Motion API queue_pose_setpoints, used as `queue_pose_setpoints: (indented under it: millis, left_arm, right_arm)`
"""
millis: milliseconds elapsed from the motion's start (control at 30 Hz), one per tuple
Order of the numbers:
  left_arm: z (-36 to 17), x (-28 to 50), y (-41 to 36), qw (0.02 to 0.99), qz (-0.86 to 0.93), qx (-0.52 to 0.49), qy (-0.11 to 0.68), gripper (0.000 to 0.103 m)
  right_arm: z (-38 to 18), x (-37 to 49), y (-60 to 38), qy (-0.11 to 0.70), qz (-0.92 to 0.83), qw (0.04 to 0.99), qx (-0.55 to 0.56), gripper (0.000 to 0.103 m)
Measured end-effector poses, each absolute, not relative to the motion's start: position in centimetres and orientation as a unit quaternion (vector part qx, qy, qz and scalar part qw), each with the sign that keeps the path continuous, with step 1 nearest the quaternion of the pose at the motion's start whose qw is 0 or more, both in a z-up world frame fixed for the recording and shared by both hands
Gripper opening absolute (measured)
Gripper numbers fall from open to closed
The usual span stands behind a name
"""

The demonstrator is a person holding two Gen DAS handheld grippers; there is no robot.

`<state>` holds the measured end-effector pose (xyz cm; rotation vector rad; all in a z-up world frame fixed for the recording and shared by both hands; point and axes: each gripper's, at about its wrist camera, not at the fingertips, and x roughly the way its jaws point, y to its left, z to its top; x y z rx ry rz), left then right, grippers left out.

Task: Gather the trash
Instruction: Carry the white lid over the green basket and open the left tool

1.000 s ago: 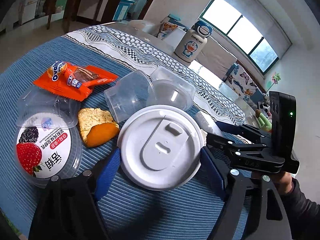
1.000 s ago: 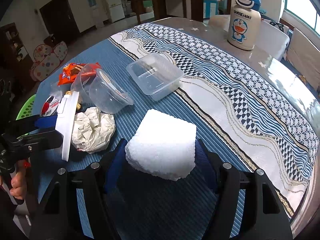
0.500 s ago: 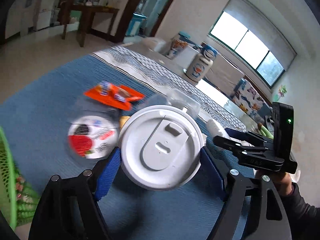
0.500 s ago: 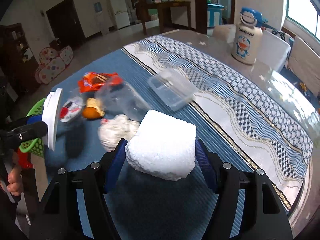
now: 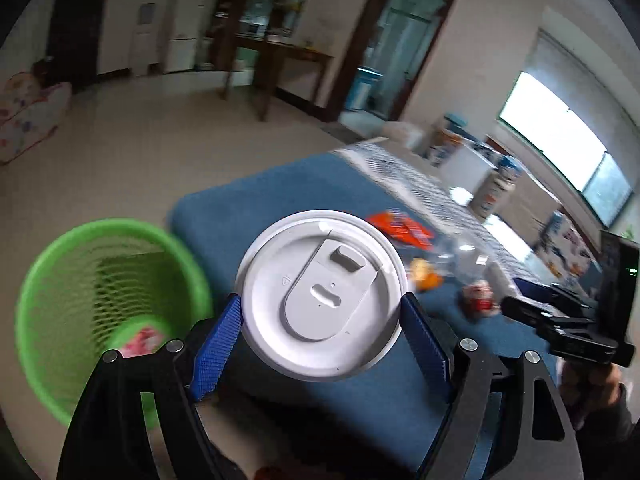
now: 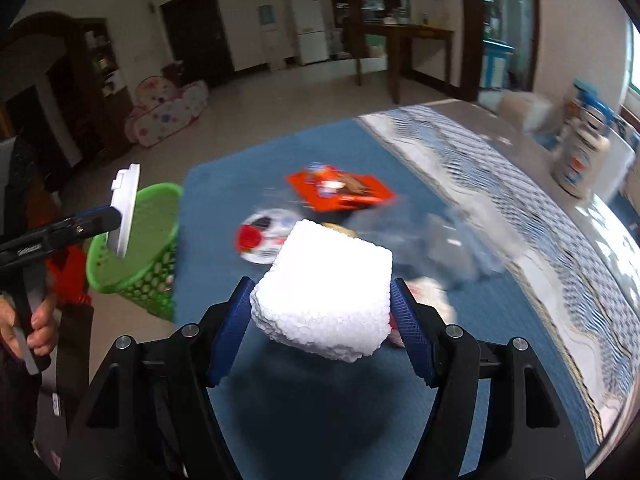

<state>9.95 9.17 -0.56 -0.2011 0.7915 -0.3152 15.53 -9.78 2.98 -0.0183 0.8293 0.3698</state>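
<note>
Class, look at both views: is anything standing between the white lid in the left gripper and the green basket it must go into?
Nothing visible does. The white lid hangs at the open rim of the green basket, clamped by the left gripper.

pale tiled floor, off-white walls. dark wooden table near a white fridge at the far wall. dark door to the left. patterned child sofa on the floor. bright window at right.
</note>
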Motion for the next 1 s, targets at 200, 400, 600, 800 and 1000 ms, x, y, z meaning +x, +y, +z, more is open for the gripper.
queue_pose_setpoints:
  millis: [200, 400, 600, 800, 1000]
  left_arm:
    - [-2.1, 10.6, 14.8, 0.909, -0.069, -0.094, 0.399, 0.076]
    - [-4.1, 11.4, 19.0, 0.902, -0.011, -0.092, 0.422, 0.076]
    - [-6.2, 12.6, 21.5, 0.89, 0.02, -0.103, 0.444, 0.077]
    - [-8.1, 13.5, 23.1, 0.88, 0.038, -0.109, 0.461, 0.077]
    - [-9.3, 13.8, 23.8, 0.876, 0.049, -0.109, 0.468, 0.077]
  right_arm:
    - [2.9, 16.2, -3.7, 0.401, 0.227, 0.887, -0.028, 0.068]
    - [2.5, 16.7, 1.1, 0.402, 0.261, 0.876, -0.043, 0.068]
    - [1.5, 17.6, 4.6, 0.413, 0.282, 0.865, -0.049, 0.068]
    - [0.9, 18.3, 7.1, 0.421, 0.296, 0.856, -0.051, 0.068]
    - [0.4, 19.0, 9.8, 0.425, 0.314, 0.848, -0.053, 0.068]
